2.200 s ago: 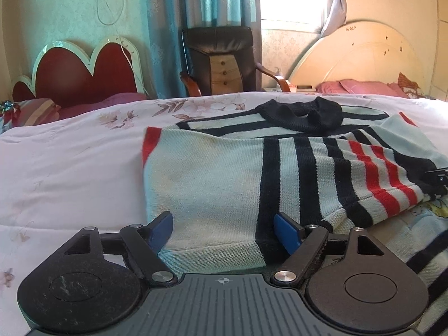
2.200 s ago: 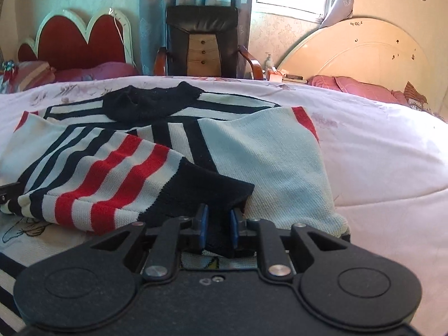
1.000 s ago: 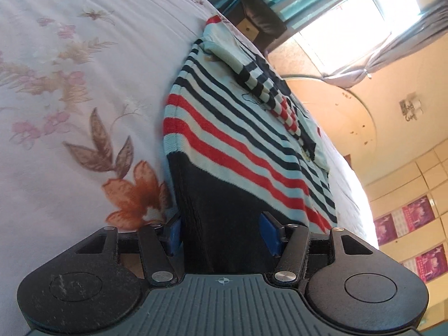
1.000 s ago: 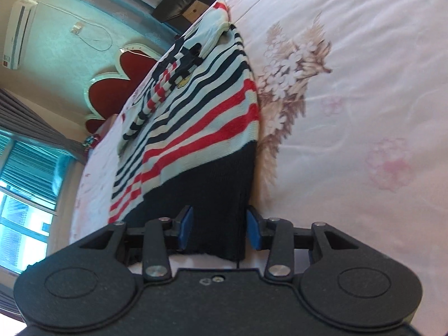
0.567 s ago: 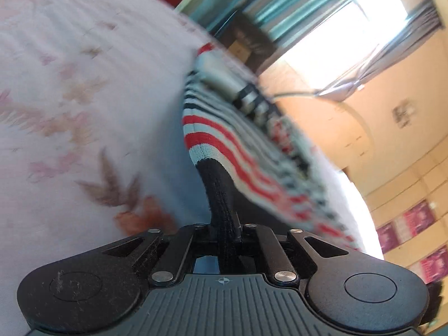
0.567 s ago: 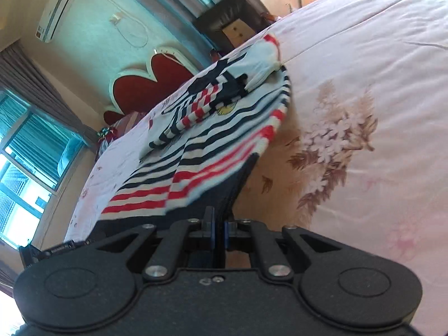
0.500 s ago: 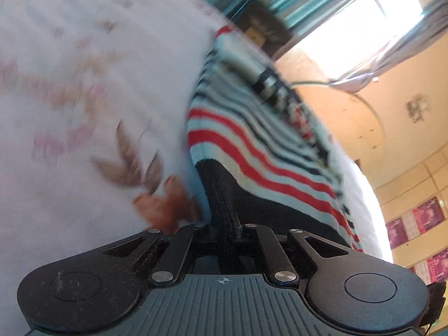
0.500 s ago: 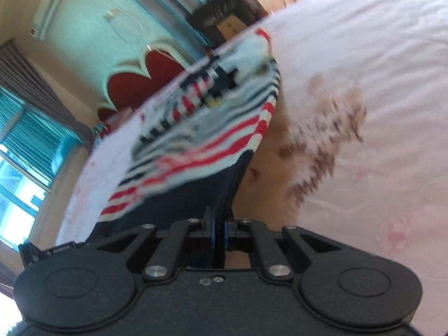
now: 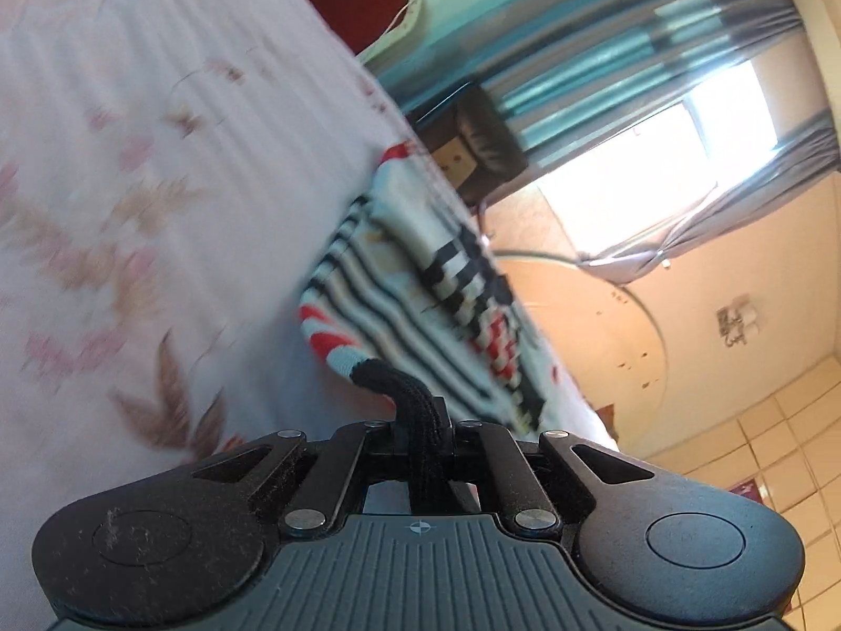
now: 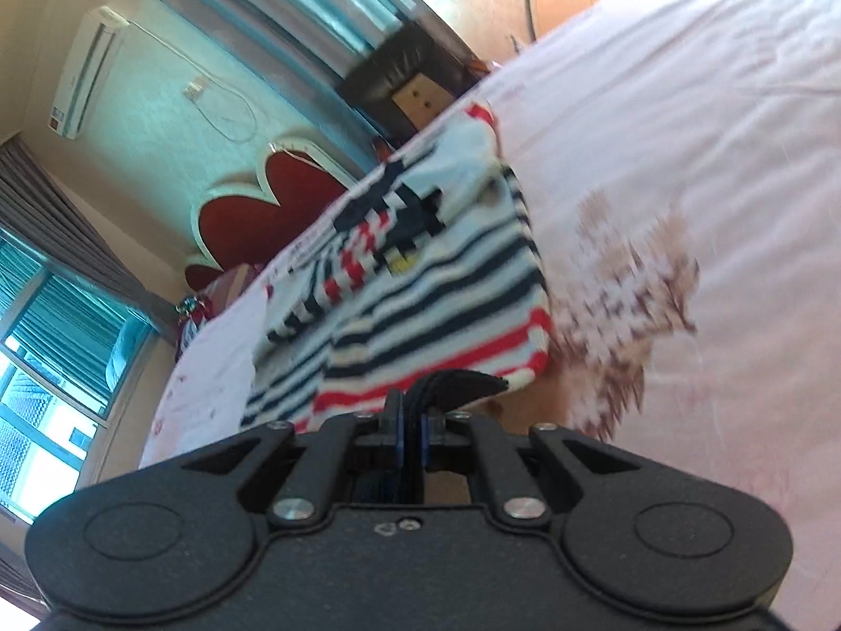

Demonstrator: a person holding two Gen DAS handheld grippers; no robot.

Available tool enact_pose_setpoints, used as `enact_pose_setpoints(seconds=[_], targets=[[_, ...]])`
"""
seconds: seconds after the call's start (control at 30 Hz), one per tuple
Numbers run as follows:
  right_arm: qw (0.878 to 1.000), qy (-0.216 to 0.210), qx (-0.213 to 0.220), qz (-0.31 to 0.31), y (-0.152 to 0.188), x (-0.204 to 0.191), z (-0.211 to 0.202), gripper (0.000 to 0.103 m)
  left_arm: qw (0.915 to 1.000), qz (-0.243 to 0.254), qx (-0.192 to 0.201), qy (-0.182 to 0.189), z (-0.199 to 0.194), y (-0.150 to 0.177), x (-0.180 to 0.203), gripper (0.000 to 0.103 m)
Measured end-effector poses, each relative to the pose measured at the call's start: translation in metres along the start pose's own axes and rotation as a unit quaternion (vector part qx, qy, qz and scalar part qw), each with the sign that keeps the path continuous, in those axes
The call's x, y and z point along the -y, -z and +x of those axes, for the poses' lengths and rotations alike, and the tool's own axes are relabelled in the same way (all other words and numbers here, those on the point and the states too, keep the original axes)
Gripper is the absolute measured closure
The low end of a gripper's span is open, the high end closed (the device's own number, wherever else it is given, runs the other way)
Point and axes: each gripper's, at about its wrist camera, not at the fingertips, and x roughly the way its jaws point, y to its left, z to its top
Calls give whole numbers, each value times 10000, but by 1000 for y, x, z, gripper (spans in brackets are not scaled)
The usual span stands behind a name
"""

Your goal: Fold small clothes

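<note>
The left gripper (image 9: 420, 423) and right gripper (image 10: 412, 420) each pinch tight a corner of the striped sweater's (image 10: 436, 284) dark hem (image 9: 404, 394), raised off the floral bedsheet (image 10: 683, 158), likely to fold it upward.

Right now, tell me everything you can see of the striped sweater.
The striped sweater is a knit of pale blue with navy bands, red stripes near the bottom and a dark ribbed hem. It lies on the pink floral bedspread, its striped sleeves folded across the body. Both grippers are shut on the dark hem: the left gripper at one corner, the right gripper at the other, and the hem edge curls up off the bed toward the fingers. The rest rests on the bedspread. Motion blur hides finer details.
</note>
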Motion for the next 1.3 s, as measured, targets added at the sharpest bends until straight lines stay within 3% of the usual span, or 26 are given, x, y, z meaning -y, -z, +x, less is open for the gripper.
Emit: enact_pose_setpoints(seconds=[0.27,0.53,0.87,0.97,1.07,1.17,1.23,1.27,1.3], targets=[[9977,-132,591,-298,-59,-35,12,97,9972,585,289,376,26,-64,61,99],[9969,-19,781,-103,-150,-47,74,97,9971,731,118,150,123,-145,95,98],[9976,478,376,339,-222,-4,221,97,9943,710,-570,-553,287,-205,61,98],[9967,666,221,408,-229,15,261,97,9926,632,-902,-512,323,-208,44,98],[9953,771,129,569,-232,36,290,96,9921,827,-894,-303,344,-205,38,98],[9968,633,182,462,-232,44,307,88,9933,952,-647,-53,349,-201,36,78],[9977,475,340,332,-230,44,307,74,9947,956,-363,118,346,-200,37,46],[9979,415,422,281,-229,43,305,69,9948,998,-149,148,342,-200,39,36],[9976,351,524,267,-229,42,302,57,9939,1099,22,111,339,-199,43,17]])
